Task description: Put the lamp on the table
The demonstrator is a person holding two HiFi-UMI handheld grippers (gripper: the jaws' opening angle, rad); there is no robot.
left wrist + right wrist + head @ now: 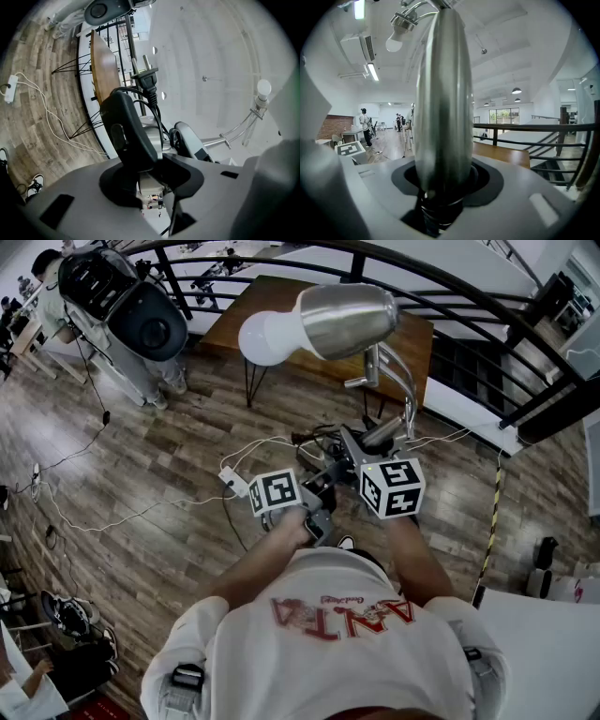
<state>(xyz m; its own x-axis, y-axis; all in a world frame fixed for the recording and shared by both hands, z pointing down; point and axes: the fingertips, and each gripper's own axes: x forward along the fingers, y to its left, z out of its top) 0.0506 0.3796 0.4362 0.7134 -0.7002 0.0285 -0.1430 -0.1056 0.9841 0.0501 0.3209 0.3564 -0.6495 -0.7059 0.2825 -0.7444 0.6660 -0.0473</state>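
The lamp has a silver shade (349, 319), a white bulb (265, 338) and a curved metal arm (405, 382); it hangs in the air above the wooden floor. My right gripper (364, 448) is shut on the lamp's silver cylindrical body (443, 103), which fills the right gripper view, with the bulb (395, 42) above. My left gripper (314, 495) is shut on the lamp's black power adapter (126, 133); its cord and plug (146, 79) stick up past it. The brown wooden table (234, 320) stands ahead, by the railing.
A black curved railing (450, 287) runs behind the table (504, 155), with stairs to the right. A white power strip (232, 482) and loose cables lie on the floor. A machine on a stand (131, 306) is at far left. People stand in the distance (363, 123).
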